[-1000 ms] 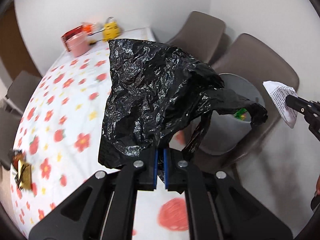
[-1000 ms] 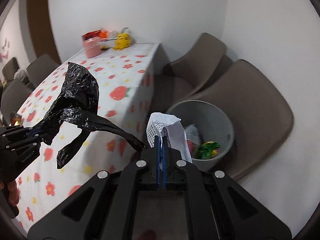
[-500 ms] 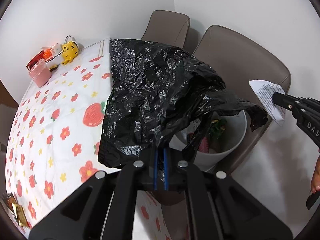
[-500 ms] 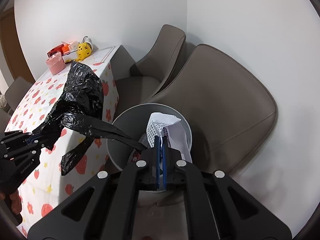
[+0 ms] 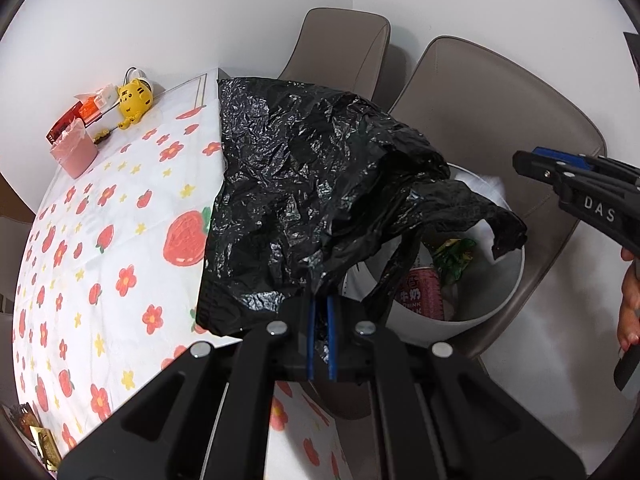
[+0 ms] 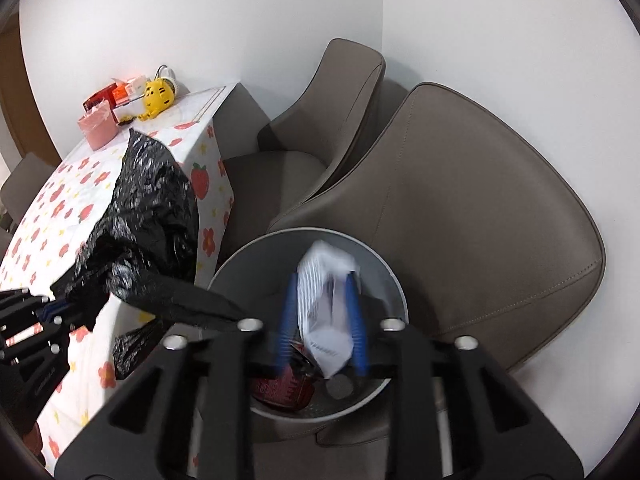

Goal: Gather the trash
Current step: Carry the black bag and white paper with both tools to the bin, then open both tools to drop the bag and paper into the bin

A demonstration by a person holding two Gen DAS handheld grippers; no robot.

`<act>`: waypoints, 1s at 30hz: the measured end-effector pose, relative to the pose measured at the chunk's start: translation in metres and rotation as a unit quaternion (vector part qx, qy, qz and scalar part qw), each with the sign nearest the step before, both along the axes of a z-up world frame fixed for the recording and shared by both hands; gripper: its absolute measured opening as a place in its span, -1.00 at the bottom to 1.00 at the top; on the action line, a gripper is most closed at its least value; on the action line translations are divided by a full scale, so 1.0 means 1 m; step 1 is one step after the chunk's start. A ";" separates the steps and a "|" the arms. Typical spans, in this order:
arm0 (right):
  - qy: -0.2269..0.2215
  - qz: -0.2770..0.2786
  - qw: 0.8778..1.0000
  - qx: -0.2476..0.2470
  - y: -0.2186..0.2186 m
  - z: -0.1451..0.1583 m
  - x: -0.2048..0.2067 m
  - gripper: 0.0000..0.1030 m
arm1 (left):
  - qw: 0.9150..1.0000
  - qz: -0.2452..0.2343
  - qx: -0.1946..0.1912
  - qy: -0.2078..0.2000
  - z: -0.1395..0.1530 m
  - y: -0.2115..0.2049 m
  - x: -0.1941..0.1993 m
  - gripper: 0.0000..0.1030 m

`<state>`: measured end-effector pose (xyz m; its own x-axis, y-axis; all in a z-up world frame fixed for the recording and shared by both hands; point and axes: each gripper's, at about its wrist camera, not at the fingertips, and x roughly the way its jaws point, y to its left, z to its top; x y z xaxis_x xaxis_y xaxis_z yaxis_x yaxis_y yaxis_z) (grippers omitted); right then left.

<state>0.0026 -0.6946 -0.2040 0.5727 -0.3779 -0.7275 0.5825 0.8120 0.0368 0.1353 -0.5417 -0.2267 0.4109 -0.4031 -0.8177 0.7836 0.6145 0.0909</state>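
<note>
One table [image 5: 120, 216] with a flower-and-strawberry cloth stands left of the bin [image 6: 384, 280]. At its far end: one pink box [image 5: 74, 152], one yellow tiger toy [image 5: 134, 98], several small red and white boxes. One black plastic bag [image 5: 320, 200] hangs over the table edge and the bin rim, hiding part of the bin; the left gripper [image 5: 320, 320] has its fingers clamped tight on it. One grey bin sits against two brown chairs [image 6: 480, 220], with a red drink carton [image 5: 422, 292] and a green wrapper [image 5: 456, 252] inside. Over the bin, the right gripper [image 6: 322, 320] is opening; one white paper wrapper [image 6: 328, 304] lies loose between its blue fingers [image 6: 286, 320].
</note>
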 end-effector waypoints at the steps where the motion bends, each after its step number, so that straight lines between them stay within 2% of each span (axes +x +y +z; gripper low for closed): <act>1: 0.000 -0.002 1.000 -0.001 0.000 -0.001 -0.001 -0.47 | 1.000 -0.002 0.001 0.001 -0.001 -0.002 -0.001 -0.90; 6: -0.002 -0.013 1.000 -0.003 -0.002 0.001 -0.014 -0.47 | 1.000 -0.023 0.002 0.007 -0.006 -0.012 -0.007 -0.90; 15: 0.003 -0.049 0.999 -0.015 -0.011 0.009 -0.061 -0.47 | 0.996 -0.091 0.012 0.024 -0.023 -0.057 -0.042 -0.90; 20: 0.005 -0.065 0.998 -0.016 -0.017 0.011 -0.078 -0.47 | 0.992 -0.118 0.016 0.042 -0.036 -0.083 -0.049 -0.79; 21: 0.005 -0.068 0.998 -0.016 -0.018 0.011 -0.081 -0.47 | 0.992 -0.120 0.020 0.044 -0.038 -0.086 -0.049 -0.71; 22: 0.006 -0.069 0.997 -0.016 -0.018 0.011 -0.083 -0.47 | 0.991 -0.120 0.022 0.045 -0.041 -0.090 -0.048 -0.33; 23: 0.005 -0.071 0.997 -0.016 -0.018 0.011 -0.084 -0.47 | 0.992 -0.116 0.022 0.042 -0.042 -0.091 -0.046 0.26; 24: 0.005 -0.072 0.997 -0.016 -0.017 0.011 -0.086 -0.47 | 0.993 -0.109 0.015 0.032 -0.041 -0.090 -0.045 0.50; 25: 0.005 -0.074 0.997 -0.015 -0.017 0.011 -0.088 -0.47 | 0.994 -0.103 0.007 0.026 -0.038 -0.087 -0.044 0.59; 30: 0.003 -0.071 0.997 -0.009 -0.012 0.008 -0.088 -0.47 | 0.996 -0.084 0.002 0.036 -0.035 -0.076 -0.036 0.59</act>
<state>-0.0859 -0.7063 -0.1955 0.5073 -0.4687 -0.7232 0.6922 0.7215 0.0180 0.0997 -0.6177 -0.2613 0.2778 -0.4587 -0.8440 0.8803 0.4733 0.0325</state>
